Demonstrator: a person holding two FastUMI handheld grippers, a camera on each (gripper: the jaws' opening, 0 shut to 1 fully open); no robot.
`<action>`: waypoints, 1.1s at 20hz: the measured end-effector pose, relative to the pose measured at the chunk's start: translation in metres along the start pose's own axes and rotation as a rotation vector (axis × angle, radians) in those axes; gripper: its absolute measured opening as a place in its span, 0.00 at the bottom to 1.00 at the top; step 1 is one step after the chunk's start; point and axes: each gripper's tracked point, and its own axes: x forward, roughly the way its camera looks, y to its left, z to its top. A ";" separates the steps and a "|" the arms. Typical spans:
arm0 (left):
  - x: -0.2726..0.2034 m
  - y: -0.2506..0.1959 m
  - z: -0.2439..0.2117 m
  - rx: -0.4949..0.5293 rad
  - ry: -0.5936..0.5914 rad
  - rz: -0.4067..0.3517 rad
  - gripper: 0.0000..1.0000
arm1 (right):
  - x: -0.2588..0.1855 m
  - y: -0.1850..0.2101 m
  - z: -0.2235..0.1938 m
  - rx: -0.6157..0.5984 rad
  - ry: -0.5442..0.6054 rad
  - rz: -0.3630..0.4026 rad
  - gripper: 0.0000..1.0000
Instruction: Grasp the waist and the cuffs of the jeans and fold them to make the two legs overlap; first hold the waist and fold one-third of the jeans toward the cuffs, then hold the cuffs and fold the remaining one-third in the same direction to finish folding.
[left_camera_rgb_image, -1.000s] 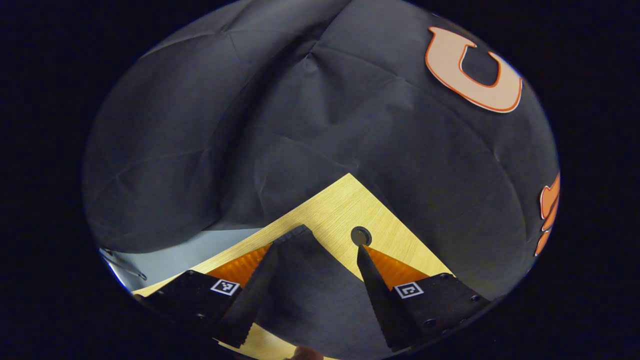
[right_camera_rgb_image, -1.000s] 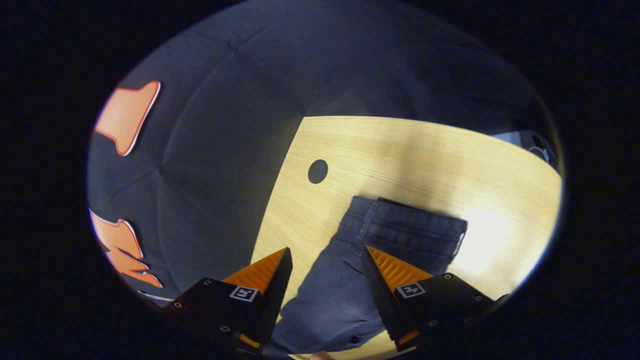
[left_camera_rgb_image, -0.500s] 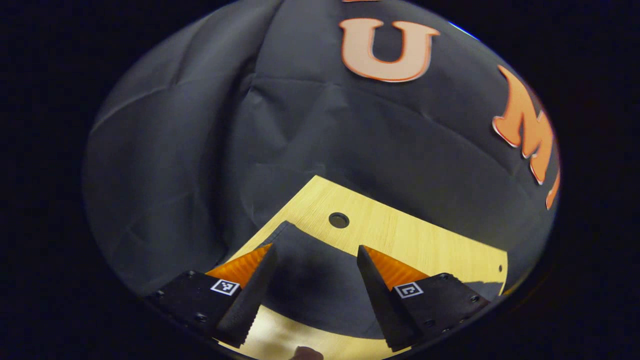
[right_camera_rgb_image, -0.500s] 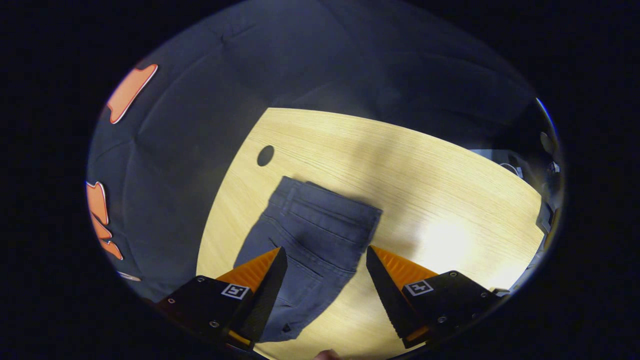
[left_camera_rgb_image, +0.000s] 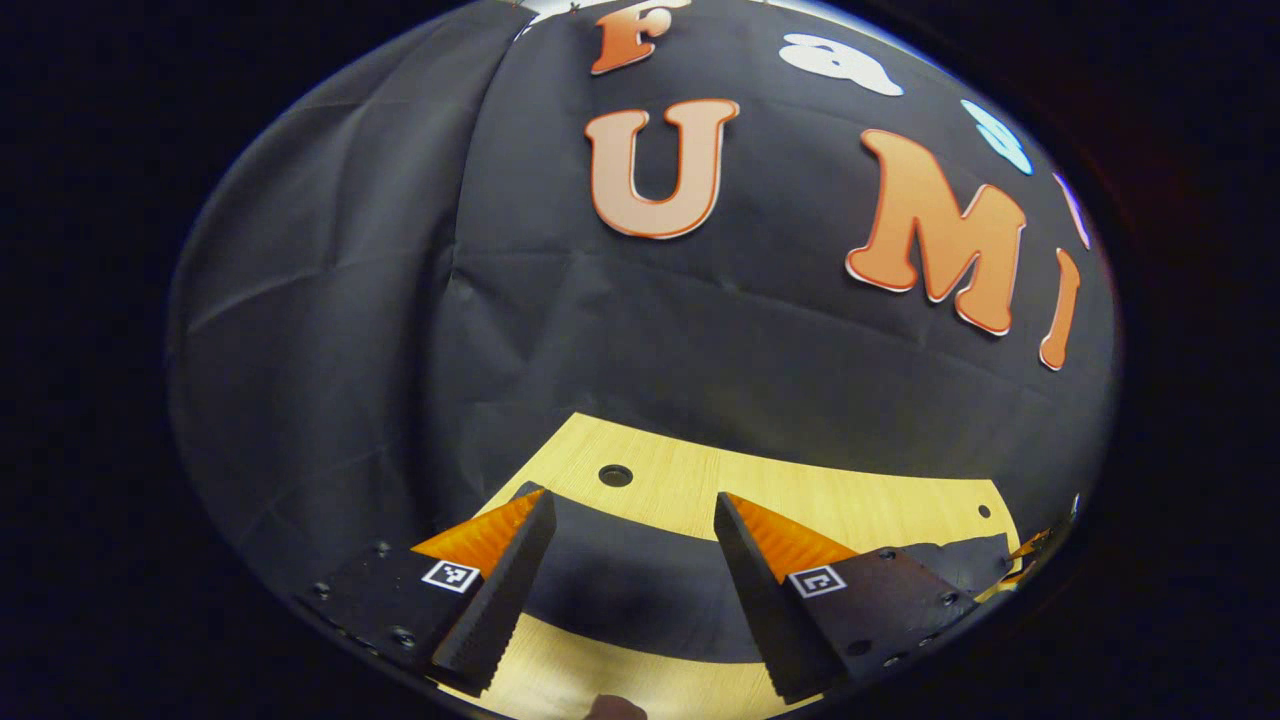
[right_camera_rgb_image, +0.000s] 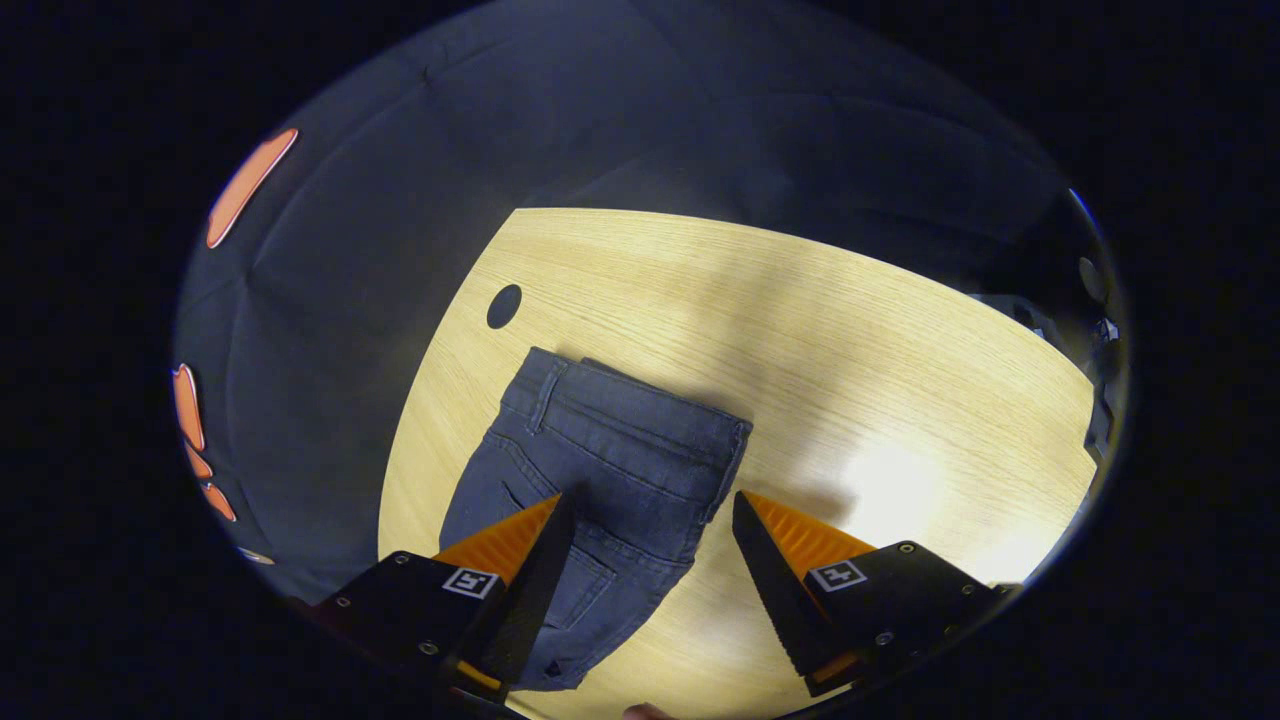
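Jeans (right_camera_rgb_image: 600, 480), dark blue-grey denim, lie flat on the pale wooden worktop (right_camera_rgb_image: 850, 330), lower centre of the right gripper view, waistband uppermost. Left tongs (left_camera_rgb_image: 628, 535) and right tongs (right_camera_rgb_image: 648, 535) both gape, empty.

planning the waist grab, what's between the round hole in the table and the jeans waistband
Nothing: in the right gripper view a short strip of bare table separates the round hole from the waistband of the jeans.
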 end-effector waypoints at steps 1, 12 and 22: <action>-0.001 -0.003 0.003 0.019 -0.026 -0.010 0.96 | 0.005 0.000 -0.003 -0.014 0.003 -0.004 0.97; -0.016 -0.013 0.027 0.139 -0.202 -0.008 0.92 | 0.020 0.019 -0.002 -0.103 -0.094 0.084 0.47; -0.013 -0.047 0.016 0.170 -0.174 -0.156 0.96 | -0.048 0.054 0.000 -0.245 -0.290 0.142 0.12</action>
